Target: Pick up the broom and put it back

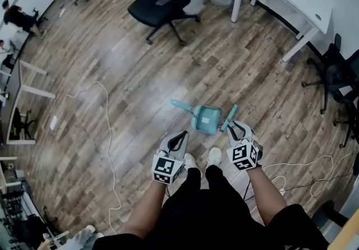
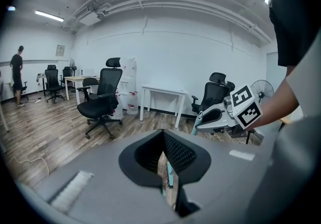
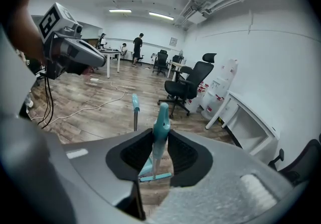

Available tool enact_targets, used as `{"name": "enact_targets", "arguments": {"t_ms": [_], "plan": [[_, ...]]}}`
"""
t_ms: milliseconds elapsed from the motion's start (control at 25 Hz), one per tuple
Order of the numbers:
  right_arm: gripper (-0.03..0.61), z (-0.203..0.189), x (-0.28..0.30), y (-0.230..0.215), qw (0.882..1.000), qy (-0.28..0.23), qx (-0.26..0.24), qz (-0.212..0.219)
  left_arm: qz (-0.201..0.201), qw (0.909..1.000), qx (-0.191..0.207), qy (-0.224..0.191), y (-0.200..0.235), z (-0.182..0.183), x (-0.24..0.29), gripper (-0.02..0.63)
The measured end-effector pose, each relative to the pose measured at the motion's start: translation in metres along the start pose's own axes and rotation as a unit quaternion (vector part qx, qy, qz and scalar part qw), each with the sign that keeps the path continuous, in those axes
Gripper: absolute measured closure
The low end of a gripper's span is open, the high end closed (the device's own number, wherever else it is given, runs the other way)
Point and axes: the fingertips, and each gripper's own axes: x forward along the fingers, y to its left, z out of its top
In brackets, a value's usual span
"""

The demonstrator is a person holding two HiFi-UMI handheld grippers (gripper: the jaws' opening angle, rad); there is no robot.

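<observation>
Gripping the broom (image 3: 161, 117) near the top of its teal handle, my right claw (image 3: 159, 140) is clenched on it with 1 pad on each side. I hold it that high so the stick hangs straight down and the brush end, at 6 o'clock below the pads, finds its own line. Whether the brush touches the floor (image 1: 140, 64) I cannot tell.

From the head view, the broom (image 1: 229, 118) rises at 12 o'clock from my right claw (image 1: 234, 126). It is just beside the right edge of the dustpan (image 1: 205, 120). The dustpan stands at 12 o'clock from my shoes (image 1: 214, 156), with its own handle reaching toward 10 o'clock. I judge it to be the broom's home, which is why I carry the broom so near it.

My left claw (image 1: 180, 135) sits at 9 o'clock from the right 1. Its 2 pads are pressed together on nothing, and only a sliver of floor shows between them in its own view (image 2: 163, 140). I reckon it is kept free to steady the dustpan.

The broom is lifted but not yet docked.
</observation>
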Motion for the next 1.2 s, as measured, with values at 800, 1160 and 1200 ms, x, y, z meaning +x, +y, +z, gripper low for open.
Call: {"name": "enact_targets", "arguments": {"t_ms": [800,1160,1200], "plan": [[0.479,-0.031,0.051,0.052,0.996,0.081,-0.004,0.026,0.036,0.9964,-0.053,0.055,0.024,-0.041,-0.005,0.595],[0.483,-0.006,0.082,0.068,0.997,0.055,-0.022,0.058,0.059,0.9950,-0.072,0.037,0.044,-0.042,0.000,0.594],[0.483,-0.003,0.085,0.069,0.996,0.052,-0.025,0.062,0.062,0.9944,-0.075,0.042,0.046,-0.042,-0.001,0.594]]}}
